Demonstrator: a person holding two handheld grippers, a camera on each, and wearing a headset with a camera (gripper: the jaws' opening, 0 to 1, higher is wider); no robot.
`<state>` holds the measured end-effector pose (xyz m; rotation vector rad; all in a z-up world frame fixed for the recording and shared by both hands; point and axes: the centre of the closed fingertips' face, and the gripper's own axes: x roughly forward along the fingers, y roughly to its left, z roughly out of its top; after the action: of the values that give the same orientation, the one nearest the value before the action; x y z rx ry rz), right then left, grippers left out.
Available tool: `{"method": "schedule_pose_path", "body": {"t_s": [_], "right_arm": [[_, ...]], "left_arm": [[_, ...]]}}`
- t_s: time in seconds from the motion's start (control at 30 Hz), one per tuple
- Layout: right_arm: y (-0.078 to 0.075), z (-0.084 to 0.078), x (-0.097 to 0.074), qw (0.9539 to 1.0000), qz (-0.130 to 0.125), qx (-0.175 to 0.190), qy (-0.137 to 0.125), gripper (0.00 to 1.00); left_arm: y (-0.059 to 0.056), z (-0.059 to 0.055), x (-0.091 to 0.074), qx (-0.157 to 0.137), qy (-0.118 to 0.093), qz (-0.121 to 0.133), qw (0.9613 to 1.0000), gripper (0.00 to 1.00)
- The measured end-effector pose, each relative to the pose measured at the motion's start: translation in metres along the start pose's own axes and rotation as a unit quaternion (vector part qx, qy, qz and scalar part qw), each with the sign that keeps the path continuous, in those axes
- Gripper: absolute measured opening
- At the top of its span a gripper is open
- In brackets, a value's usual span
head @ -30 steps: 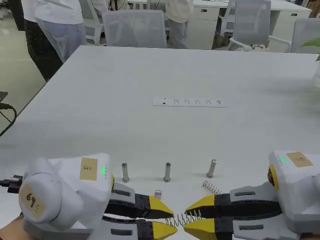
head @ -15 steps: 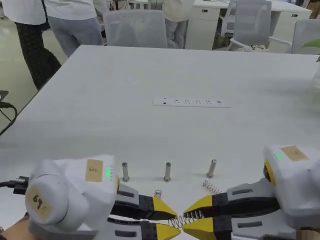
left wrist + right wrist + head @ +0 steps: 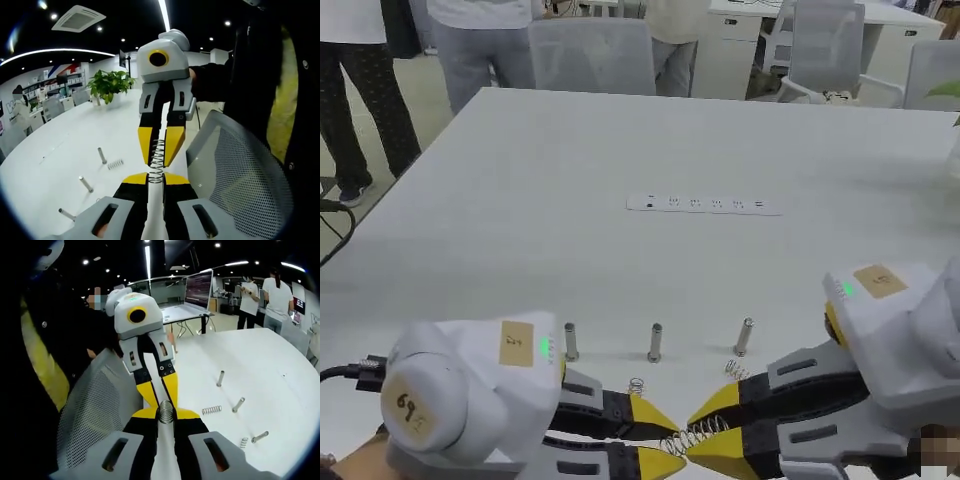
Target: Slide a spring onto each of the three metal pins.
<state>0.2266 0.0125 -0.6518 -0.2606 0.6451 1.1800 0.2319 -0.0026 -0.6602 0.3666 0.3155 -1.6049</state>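
No pin carries a spring yet, so I judge the first spring is only being taken up. The spring [image 3: 692, 433] hangs above the near edge of the table [image 3: 620, 150], in front of the three upright pins [image 3: 655, 342]. The left gripper [image 3: 655, 440] and the right gripper [image 3: 705, 430] each pinch one end of it, jaws almost closed. Next, one gripper should probably let go, and the other should turn the spring upright over a pin. A loose spring [image 3: 735, 371] lies near the right pin.

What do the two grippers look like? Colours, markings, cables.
Both: rounded white housings, green light, tan sticker, black jaws with yellow tips. The left gripper carries a handwritten 69 label and a black cable at its rear; right gripper matches otherwise.
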Motion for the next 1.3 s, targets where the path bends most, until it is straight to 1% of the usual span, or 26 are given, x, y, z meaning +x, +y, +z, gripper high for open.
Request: {"method": "schedule_pose_path", "body": {"t_s": [0.03, 0.07, 0.1, 0.2, 0.23, 0.37, 0.4, 0.47, 0.67, 0.77, 0.97, 1.13, 1.3], "right_arm": [[0.000, -0.001, 0.000, 0.9999, -0.001, -0.005, 0.011, 0.09], [0.000, -0.001, 0.000, 0.9999, -0.001, -0.006, 0.014, 0.09], [0.001, -0.002, 0.000, 0.9995, 0.000, -0.014, 0.030, 0.09], [0.001, -0.002, 0.001, 0.9985, 0.001, -0.024, 0.049, 0.09], [0.001, -0.002, 0.001, 0.9984, 0.001, -0.026, 0.051, 0.09], [-0.001, -0.003, 0.002, 0.9959, 0.003, -0.040, 0.081, 0.09], [-0.001, -0.002, 0.002, 0.9957, 0.004, -0.041, 0.083, 0.09], [-0.002, -0.004, 0.002, 0.9940, 0.006, -0.046, 0.099, 0.09], [-0.007, -0.007, 0.002, 0.9895, 0.006, -0.057, 0.133, 0.08], [-0.009, -0.008, 0.002, 0.9865, 0.007, -0.066, 0.150, 0.08], [-0.011, -0.007, 0.005, 0.9815, 0.013, -0.078, 0.175, 0.08], [-0.012, -0.007, 0.007, 0.9781, 0.018, -0.084, 0.190, 0.08], [-0.014, -0.005, 0.009, 0.9737, 0.022, -0.093, 0.207, 0.08]], "left_arm": [[0.000, 0.000, 0.001, 0.001, 0.000, 0.001, 1.0000, 0.02], [0.000, 0.000, 0.001, 0.001, 0.000, 0.001, 1.0000, 0.02], [-0.001, -0.001, 0.002, 0.002, 0.001, 0.000, 1.0000, 0.02], [-0.002, -0.001, 0.003, 0.006, 0.003, 0.002, 1.0000, 0.02], [-0.002, -0.001, 0.003, 0.006, 0.003, 0.002, 1.0000, 0.02], [0.000, -0.002, 0.005, 0.002, -0.002, 0.007, 1.0000, 0.02], [0.000, -0.002, 0.005, 0.002, -0.002, 0.007, 1.0000, 0.02], [0.001, -0.002, 0.006, 0.002, -0.001, 0.011, 0.9999, 0.02], [0.003, -0.003, 0.012, 0.014, 0.008, 0.026, 0.9995, 0.02], [0.005, -0.004, 0.013, 0.013, 0.007, 0.033, 0.9994, 0.02], [0.008, -0.005, 0.012, 0.010, 0.007, 0.043, 0.9990, 0.03], [0.010, -0.007, 0.011, 0.007, 0.007, 0.048, 0.9988, 0.03], [0.013, -0.007, 0.011, 0.002, 0.004, 0.055, 0.9985, 0.03]]}}
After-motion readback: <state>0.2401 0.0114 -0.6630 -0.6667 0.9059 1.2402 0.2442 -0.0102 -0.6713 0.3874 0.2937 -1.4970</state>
